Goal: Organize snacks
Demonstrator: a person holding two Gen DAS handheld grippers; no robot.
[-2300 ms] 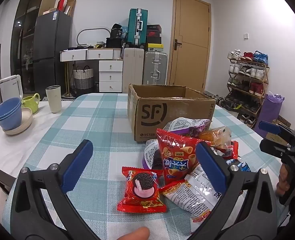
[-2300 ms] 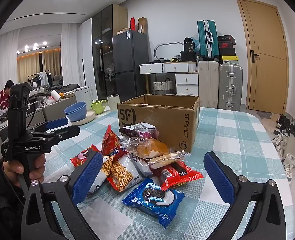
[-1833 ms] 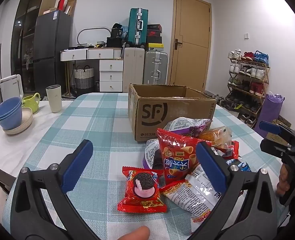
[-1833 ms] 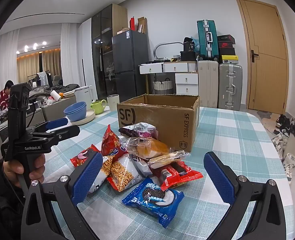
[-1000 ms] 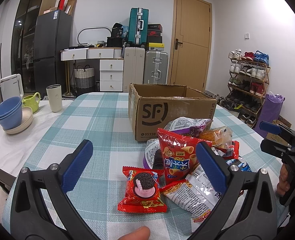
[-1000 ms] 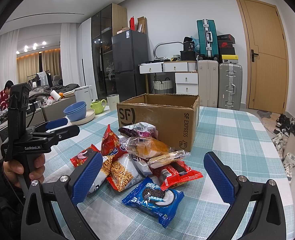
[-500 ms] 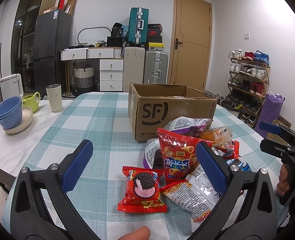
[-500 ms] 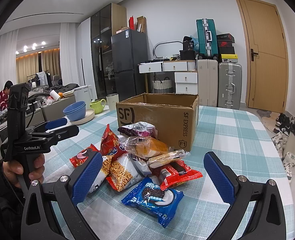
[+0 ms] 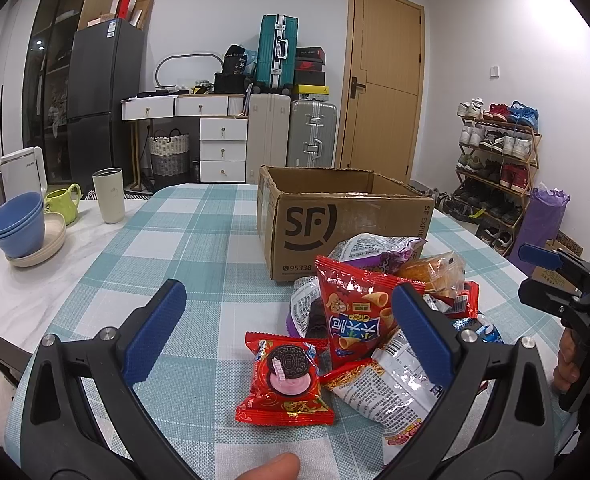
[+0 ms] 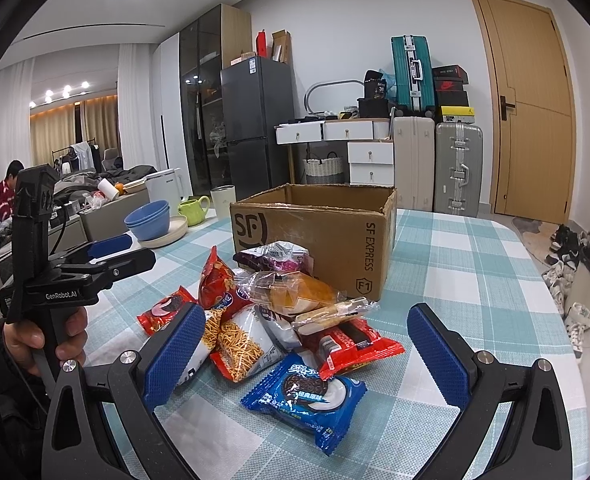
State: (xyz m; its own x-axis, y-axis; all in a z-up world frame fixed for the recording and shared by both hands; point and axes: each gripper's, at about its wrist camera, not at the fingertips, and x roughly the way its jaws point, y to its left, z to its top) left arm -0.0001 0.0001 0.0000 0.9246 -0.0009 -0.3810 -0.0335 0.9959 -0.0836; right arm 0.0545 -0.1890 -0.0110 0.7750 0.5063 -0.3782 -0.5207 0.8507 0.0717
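A pile of snack packets lies on the checked tablecloth in front of an open cardboard SF box [image 9: 335, 220], which also shows in the right wrist view [image 10: 315, 232]. A red Oreo packet [image 9: 285, 380] lies nearest my left gripper [image 9: 287, 328], which is open and empty above it. A red corn-snack bag [image 9: 355, 316] stands behind it. A blue Oreo packet [image 10: 305, 392] lies nearest my right gripper [image 10: 307, 352], which is open and empty. A red packet [image 10: 355, 346], a noodle-snack bag [image 10: 239, 344] and wrapped bread [image 10: 295, 288] sit behind it.
Blue bowls on a plate [image 9: 19, 224], a green mug [image 9: 61, 200] and a cream tumbler [image 9: 109, 194] stand at the table's left. Suitcases, drawers, a fridge and a door are behind. A shoe rack [image 9: 499, 152] stands on the right.
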